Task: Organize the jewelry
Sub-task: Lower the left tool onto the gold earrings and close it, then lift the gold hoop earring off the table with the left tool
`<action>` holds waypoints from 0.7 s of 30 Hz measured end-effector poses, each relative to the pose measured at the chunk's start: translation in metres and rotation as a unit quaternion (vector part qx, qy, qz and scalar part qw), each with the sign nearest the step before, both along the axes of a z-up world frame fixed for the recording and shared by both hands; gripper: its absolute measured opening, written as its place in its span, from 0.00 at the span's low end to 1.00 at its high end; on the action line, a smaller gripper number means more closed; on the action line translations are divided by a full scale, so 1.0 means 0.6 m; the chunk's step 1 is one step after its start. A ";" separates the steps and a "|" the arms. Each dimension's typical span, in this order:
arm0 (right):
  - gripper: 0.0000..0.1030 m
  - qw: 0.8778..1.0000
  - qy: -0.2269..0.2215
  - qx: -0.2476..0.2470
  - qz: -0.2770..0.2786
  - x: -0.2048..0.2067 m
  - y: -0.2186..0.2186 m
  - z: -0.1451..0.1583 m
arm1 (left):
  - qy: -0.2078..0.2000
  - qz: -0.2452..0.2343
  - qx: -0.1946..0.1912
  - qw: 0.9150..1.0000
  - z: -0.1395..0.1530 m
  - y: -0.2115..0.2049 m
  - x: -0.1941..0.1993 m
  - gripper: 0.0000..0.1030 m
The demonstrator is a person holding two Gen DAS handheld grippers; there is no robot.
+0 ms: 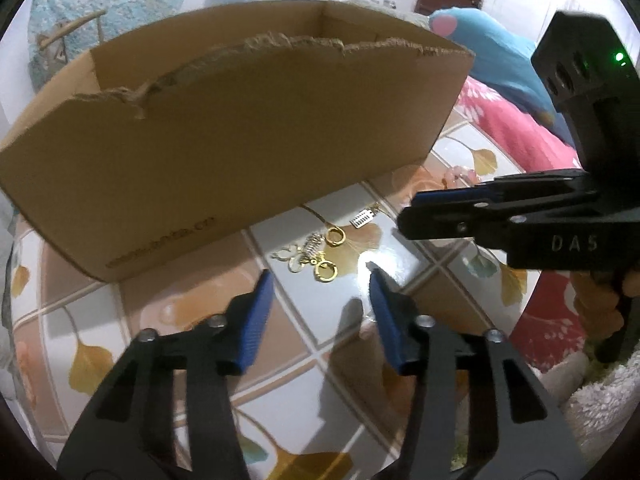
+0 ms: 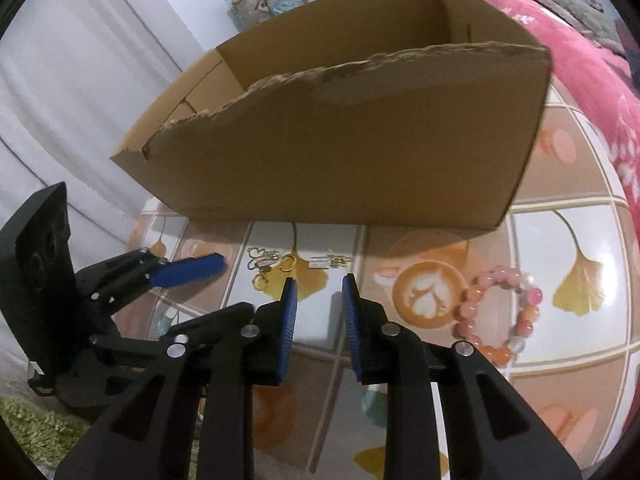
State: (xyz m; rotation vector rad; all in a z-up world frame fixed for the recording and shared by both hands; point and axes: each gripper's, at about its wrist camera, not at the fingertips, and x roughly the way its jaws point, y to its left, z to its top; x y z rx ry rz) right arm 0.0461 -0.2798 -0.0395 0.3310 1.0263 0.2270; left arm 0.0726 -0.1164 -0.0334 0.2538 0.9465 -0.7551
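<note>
Jaws on left gripper (image 1: 320,280) & right gripper (image 2: 319,286): part-open, empty. Gold earrings (image 1: 325,254) at 12 o'clock; nip one low, then cardboard box (image 1: 240,128).

Ahead of the left gripper (image 1: 320,284) the tabletop (image 1: 384,268) lies bare up to a cluster of gold earrings (image 1: 316,254). Beyond them the cardboard box (image 1: 240,148) walls off the way forward, its torn top edge open above. To its right the right gripper (image 1: 412,216) reaches across, narrowing that side. Ahead of the right gripper (image 2: 318,284) a strip of bare table runs to the same box (image 2: 360,152); a pink bead bracelet (image 2: 500,312) lies just to its right, with open table beyond.
</note>
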 end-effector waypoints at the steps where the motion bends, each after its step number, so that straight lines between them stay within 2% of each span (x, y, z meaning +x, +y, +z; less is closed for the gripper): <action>1: 0.23 1.000 -0.001 -0.001 0.000 0.002 0.002 -0.001 | 0.001 0.000 0.002 1.000 -0.002 -0.003 0.002 0.37; 10: 0.23 1.000 -0.001 0.004 -0.004 0.009 -0.002 -0.007 | 0.011 -0.005 0.011 1.000 -0.001 -0.010 0.016 0.13; 21: 0.23 1.000 -0.008 0.000 0.000 0.007 -0.006 -0.004 | -0.005 -0.019 0.038 0.999 -0.006 -0.045 0.012 0.11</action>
